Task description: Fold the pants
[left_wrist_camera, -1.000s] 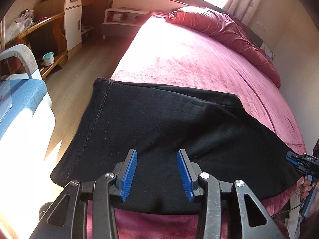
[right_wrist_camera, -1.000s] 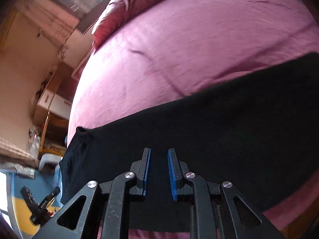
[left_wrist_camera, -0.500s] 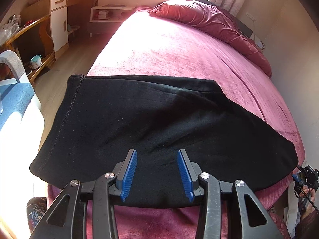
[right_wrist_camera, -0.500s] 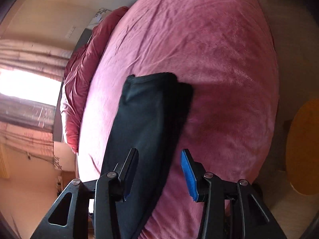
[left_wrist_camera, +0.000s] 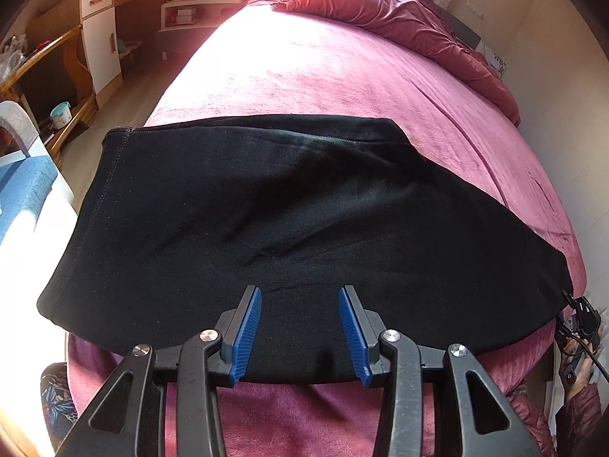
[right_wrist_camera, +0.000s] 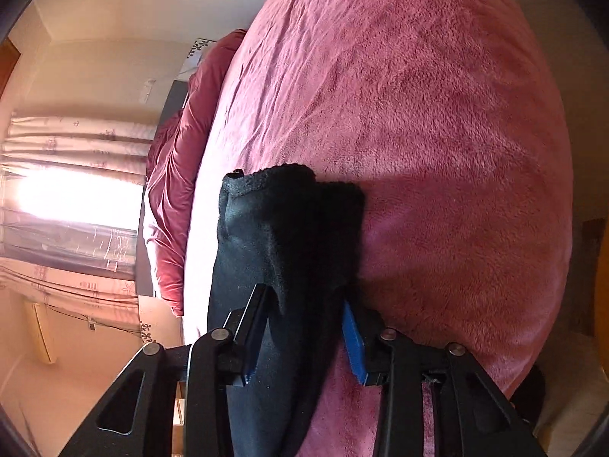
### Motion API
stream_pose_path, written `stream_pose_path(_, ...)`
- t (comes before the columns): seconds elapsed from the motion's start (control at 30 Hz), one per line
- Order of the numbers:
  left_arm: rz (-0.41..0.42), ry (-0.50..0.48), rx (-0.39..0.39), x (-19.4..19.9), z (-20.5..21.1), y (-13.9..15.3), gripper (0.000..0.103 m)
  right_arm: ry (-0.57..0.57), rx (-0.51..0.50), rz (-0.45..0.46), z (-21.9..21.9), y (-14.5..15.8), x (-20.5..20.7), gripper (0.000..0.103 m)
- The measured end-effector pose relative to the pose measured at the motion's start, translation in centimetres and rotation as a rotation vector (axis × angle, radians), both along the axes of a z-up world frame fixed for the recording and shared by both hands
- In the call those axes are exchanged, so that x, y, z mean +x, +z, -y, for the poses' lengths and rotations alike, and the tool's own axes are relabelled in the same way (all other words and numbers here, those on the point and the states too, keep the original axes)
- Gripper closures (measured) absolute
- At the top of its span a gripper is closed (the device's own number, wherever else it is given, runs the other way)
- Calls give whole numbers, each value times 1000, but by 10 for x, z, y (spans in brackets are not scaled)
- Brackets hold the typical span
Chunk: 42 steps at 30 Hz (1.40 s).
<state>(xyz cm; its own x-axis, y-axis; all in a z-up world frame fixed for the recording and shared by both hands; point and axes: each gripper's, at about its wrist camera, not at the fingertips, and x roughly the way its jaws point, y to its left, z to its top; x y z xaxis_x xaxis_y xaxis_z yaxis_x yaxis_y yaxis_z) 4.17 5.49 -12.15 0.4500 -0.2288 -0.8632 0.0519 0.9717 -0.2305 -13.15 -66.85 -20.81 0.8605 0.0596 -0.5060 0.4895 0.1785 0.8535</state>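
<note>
The left tool (left_wrist_camera: 300, 337) stands with its blue pads (left_wrist_camera: 245, 337) wide apart and nothing between them, poised over the near edge of the black pants (left_wrist_camera: 289, 221). From its camera the pants lie spread flat across the foot of the bed (left_wrist_camera: 342, 76), a broad dark panel running from the bed's left edge to its right edge, with a stitched hem at the left end hanging over the side. The near edge of the fabric sits just short of the bed's foot edge, where a strip of magenta blanket shows. Only this view takes in the whole garment, and it catches the right tool (left_wrist_camera: 580, 314) small at the pants' far right corner, by the bed's right edge.

The right-wrist camera gives what the left cannot: the right tool (right_wrist_camera: 302, 337) has its fingers apart with the corner of the pants (right_wrist_camera: 281, 251) lying in the gap, a fuzzy black fold draped over the left finger (right_wrist_camera: 249, 329). The blue pads (right_wrist_camera: 354, 346) do not press the cloth; the span between them is wider than the fabric. From here the pants appear as a narrow bunched strip seen end-on.

Farther out, the left view shows a rumpled red duvet (left_wrist_camera: 399, 26) at the head of the bed, a white cabinet (left_wrist_camera: 101, 34) and a wooden shelf (left_wrist_camera: 42, 76) to the left. The right view adds curtains (right_wrist_camera: 76, 190) over a bright window.
</note>
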Motion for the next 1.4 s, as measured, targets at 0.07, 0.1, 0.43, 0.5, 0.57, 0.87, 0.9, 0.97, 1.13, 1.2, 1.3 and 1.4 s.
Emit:
stream_pose_path(0.07,-7,-5,-1,1,4,-2,60,0,-10,13,-1,-2,-6,65)
stream_pose_path(0.1,-9,-8,-2,2,6,-3,60,2,-19,17,-2,-2,-8,65)
stream_pose_path(0.43,-14,-32,-18,0,11,-5,60,82,-157,-126,-5,34,19,88)
stream_pose_path(0.5,-20,-28,-29,1,10,-5,60,120,-235,-126,-12,56,27,89)
stream_pose_path(0.57,-18,-32,-39,1,9,-4,60,172,-304,-101,-21,77,34,89)
stream_pose_path(0.87,-39,-44,-101,7,7,-3,61,450,-575,5,-111,167,68,89)
stream_pose_path(0.9,-39,-48,-105,7,7,-2,61,485,-597,21,-125,175,72,89)
stream_pose_path(0.97,-42,-69,-123,9,7,0,62,556,-618,54,-152,186,81,89)
stream_pose_path(1.13,-45,-107,-214,13,6,6,62,742,-634,111,-227,189,105,89)
stream_pose_path(1.2,-55,-106,-272,17,5,6,62,818,-644,119,-259,185,115,89)
stream_pose_path(1.3,-72,-103,-351,24,5,4,62,946,-654,91,-309,167,133,89)
stream_pose_path(1.4,-88,-106,-398,28,5,3,62,1073,-672,28,-357,137,142,89)
